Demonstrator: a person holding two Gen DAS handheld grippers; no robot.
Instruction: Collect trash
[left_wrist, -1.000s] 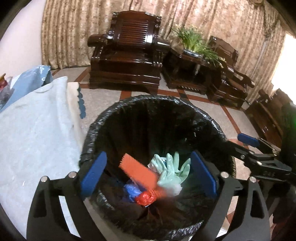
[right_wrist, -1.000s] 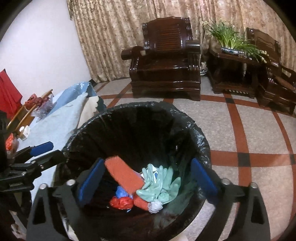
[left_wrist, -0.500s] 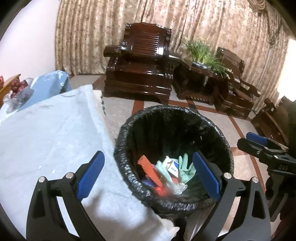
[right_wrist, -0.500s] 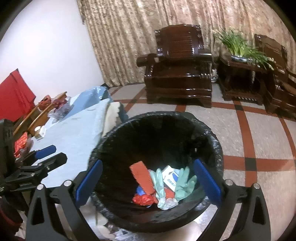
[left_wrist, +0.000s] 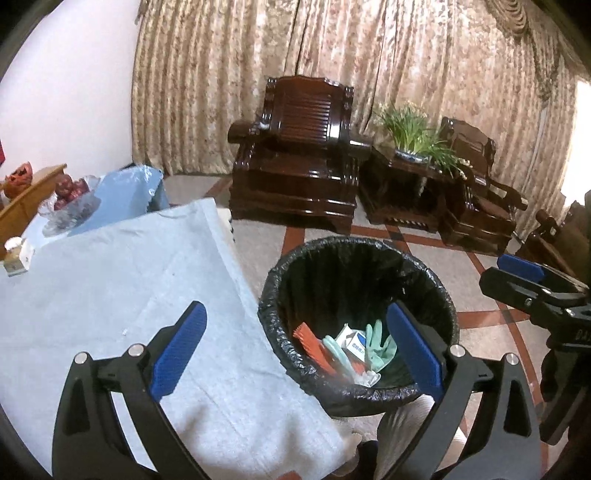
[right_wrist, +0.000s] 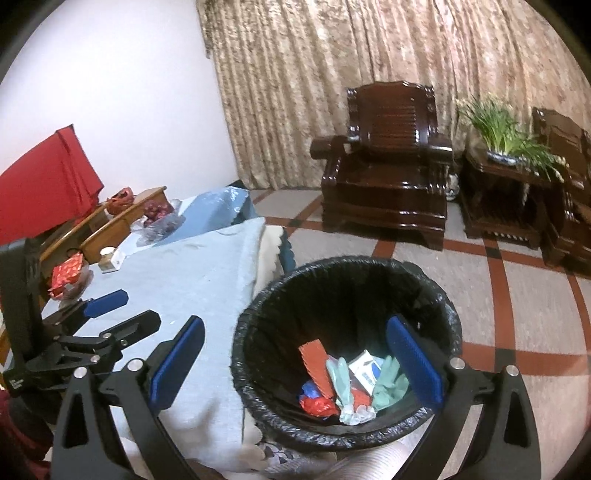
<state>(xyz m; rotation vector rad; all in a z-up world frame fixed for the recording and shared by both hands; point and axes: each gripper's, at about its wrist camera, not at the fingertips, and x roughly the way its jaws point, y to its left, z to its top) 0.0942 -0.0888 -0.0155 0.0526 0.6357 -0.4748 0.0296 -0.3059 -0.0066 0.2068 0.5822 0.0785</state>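
Note:
A round bin with a black liner (left_wrist: 354, 243) (right_wrist: 351, 262) stands on the floor beside the table. In its bottom lie an orange-red strip (left_wrist: 310, 345) (right_wrist: 314, 365), pale green gloves (left_wrist: 380, 349) (right_wrist: 389, 380), a white and blue box (left_wrist: 354, 341) (right_wrist: 367, 369) and a red and blue wrapper (right_wrist: 314, 400). My left gripper (left_wrist: 295, 314) hangs open above the bin's near left rim and the table edge, nothing between its fingers. My right gripper (right_wrist: 295, 325) is open and empty above the bin. Each shows in the other's view, the right gripper (left_wrist: 524, 273) at right, the left gripper (right_wrist: 110, 310) at left.
The table under a light blue cloth (left_wrist: 129, 277) (right_wrist: 207, 277) carries a fruit bowl (left_wrist: 70, 206), a small bottle (left_wrist: 14, 254) and a red packet (right_wrist: 68, 275) at its far end. A dark wooden armchair (left_wrist: 306, 147) and a plant stand (left_wrist: 413, 129) line the curtained wall.
Both grippers have risen and drawn back from the bin, which now looks smaller and lower. The orange-red strip has settled among the trash. More of the table cloth shows.

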